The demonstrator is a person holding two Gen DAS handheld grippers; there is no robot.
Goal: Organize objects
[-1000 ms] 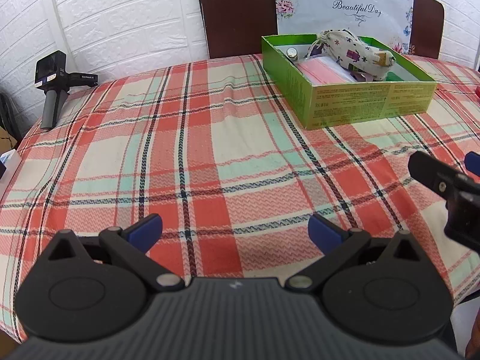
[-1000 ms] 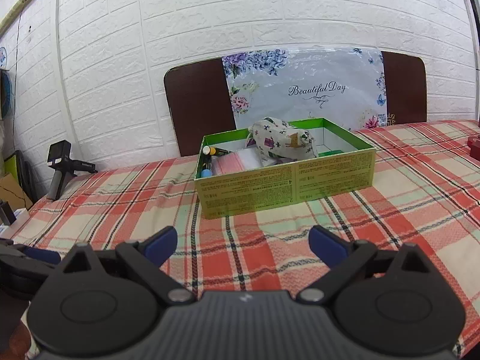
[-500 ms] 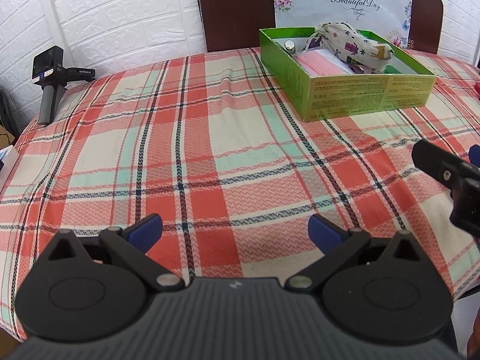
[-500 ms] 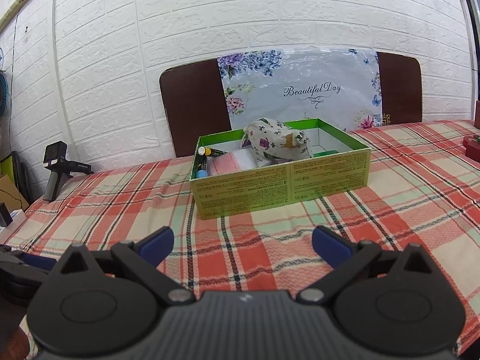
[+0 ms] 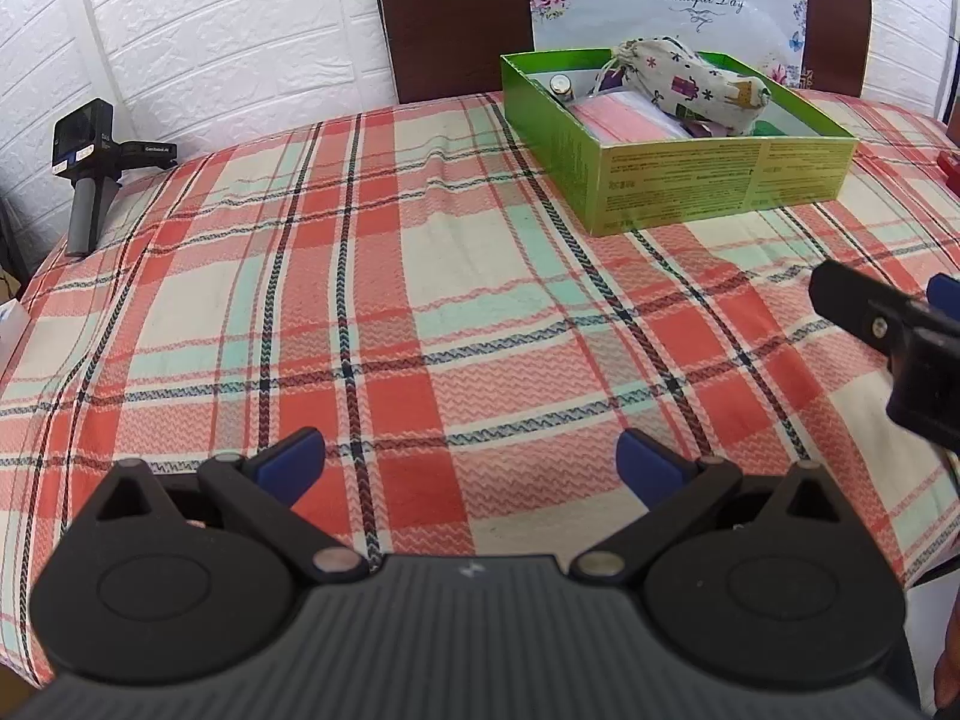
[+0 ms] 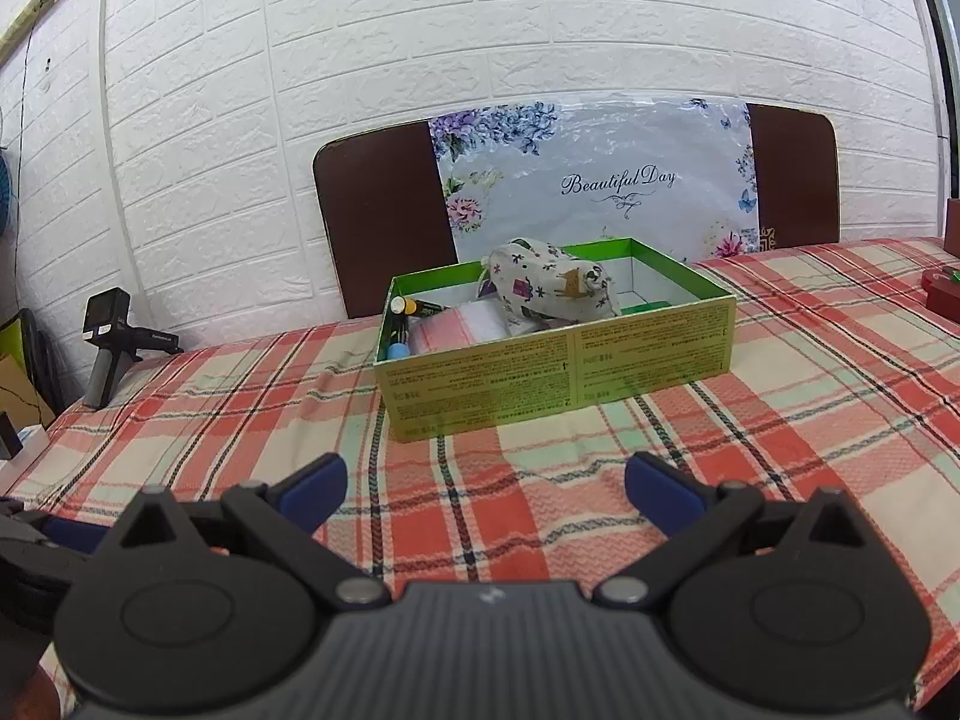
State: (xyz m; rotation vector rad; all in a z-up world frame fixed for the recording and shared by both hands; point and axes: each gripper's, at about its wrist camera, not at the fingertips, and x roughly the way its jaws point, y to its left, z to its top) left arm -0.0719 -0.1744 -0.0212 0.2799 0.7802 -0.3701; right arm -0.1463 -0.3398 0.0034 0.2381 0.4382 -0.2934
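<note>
**Green box sits filled at the far side of the bench**

Green box [image 6: 558, 378] stands on the plaid cloth [image 5: 420, 300] toward the back of the bench, in front of a brown chair back [image 6: 384, 216] draped with a floral "Beautiful Day" sheet [image 6: 600, 180].

At the far left edge of the bench a small black camera on a grey handle [image 5: 84, 174] stands upright near the white brick wall [image 6: 420, 30].

Next comes the left claw [image 5: 471, 465], released, its blue-tipped fingers [image 5: 291, 462] spread wide over bare cloth and holding nothing.

Inside the box, at its left end, lie batteries [image 6: 399, 324] with coloured caps. Beside them is a pink and white pack [image 6: 462, 327], and a patterned drawstring pouch [image 6: 552, 285] rests on top toward the middle, rising above the rim.

The right claw [image 6: 486, 489] is likewise released and empty, its fingers apart, facing the printed front wall of the box from near the bench's front. In the left wrist view it shows as a black shape at the right edge, well apart from the box.

At the far right a red object [image 6: 942, 294] lies on the cloth, too cut off to identify.
</note>
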